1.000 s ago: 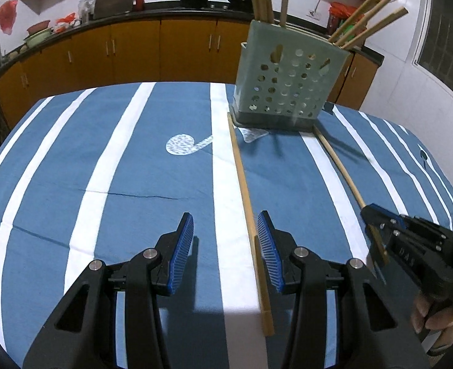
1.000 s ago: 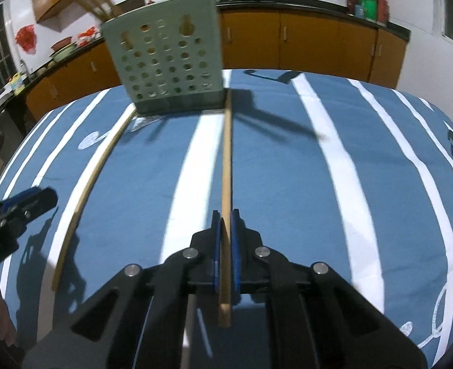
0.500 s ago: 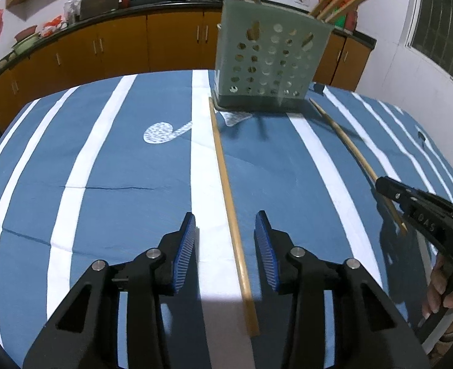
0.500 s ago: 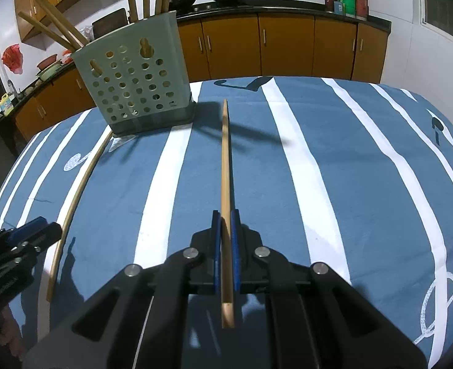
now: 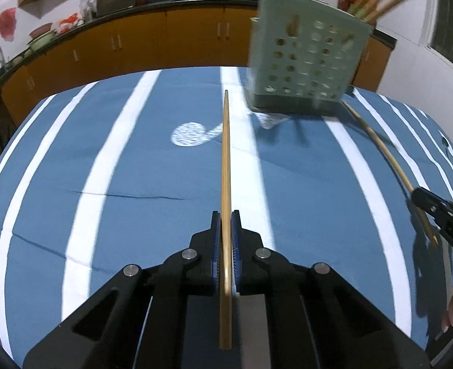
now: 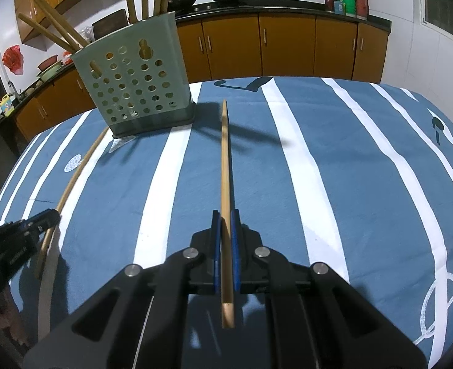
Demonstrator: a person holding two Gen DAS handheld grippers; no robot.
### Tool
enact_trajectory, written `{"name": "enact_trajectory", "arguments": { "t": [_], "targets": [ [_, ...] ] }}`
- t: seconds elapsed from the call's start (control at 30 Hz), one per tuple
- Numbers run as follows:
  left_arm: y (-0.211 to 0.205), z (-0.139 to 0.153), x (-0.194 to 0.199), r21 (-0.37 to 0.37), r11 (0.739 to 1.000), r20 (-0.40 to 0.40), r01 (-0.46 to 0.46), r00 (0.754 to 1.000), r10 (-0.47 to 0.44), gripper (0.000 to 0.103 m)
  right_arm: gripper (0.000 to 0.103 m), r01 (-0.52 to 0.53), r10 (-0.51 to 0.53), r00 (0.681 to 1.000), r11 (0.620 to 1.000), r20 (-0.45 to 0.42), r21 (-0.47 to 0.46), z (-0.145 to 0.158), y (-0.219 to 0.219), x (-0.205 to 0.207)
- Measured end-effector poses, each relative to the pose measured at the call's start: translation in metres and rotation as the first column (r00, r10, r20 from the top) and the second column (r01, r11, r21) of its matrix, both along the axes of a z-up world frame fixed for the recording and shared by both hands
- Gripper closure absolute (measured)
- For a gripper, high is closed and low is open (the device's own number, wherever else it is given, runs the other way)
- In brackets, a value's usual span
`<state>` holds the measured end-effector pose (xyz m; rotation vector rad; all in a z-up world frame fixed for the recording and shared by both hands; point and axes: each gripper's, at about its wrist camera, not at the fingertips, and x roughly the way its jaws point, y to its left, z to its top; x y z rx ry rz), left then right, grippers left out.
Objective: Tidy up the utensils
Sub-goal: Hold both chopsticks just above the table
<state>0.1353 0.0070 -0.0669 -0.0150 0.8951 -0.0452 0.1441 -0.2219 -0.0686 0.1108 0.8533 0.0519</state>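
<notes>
My left gripper is shut on a long wooden chopstick that points away toward the pale green perforated utensil holder. My right gripper is shut on a second wooden chopstick, its tip just right of the holder. The holder stands upright on the table's far side with several chopsticks in it. In the right wrist view the left gripper and its chopstick show at the left. In the left wrist view the right gripper and its chopstick show at the right.
The table carries a blue cloth with white stripes. Orange kitchen cabinets and a dark counter with woks and bottles run behind it. A wall and window are at the right.
My left gripper has shut on the chopstick that lay between its open jaws. My right gripper has raised its chopstick and the holder looks nearer.
</notes>
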Motion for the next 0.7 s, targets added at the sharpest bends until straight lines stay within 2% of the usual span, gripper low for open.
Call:
{"name": "enact_trajectory", "arguments": {
  "t": [0.2,0.7],
  "targets": [
    [0.012,0.0,0.007,0.002,1.0,0.002,-0.022,1.0,0.022,0.095,0.095,-0.002,0.002,1.0,1.0,-0.006,-0.002,-0.002,-0.001,0.001],
    [0.012,0.0,0.008,0.002,1.0,0.006,-0.019,1.0,0.019,0.095,0.094,-0.012,0.012,1.0,1.0,-0.027,-0.007,-0.006,0.001,0.006]
  ]
}}
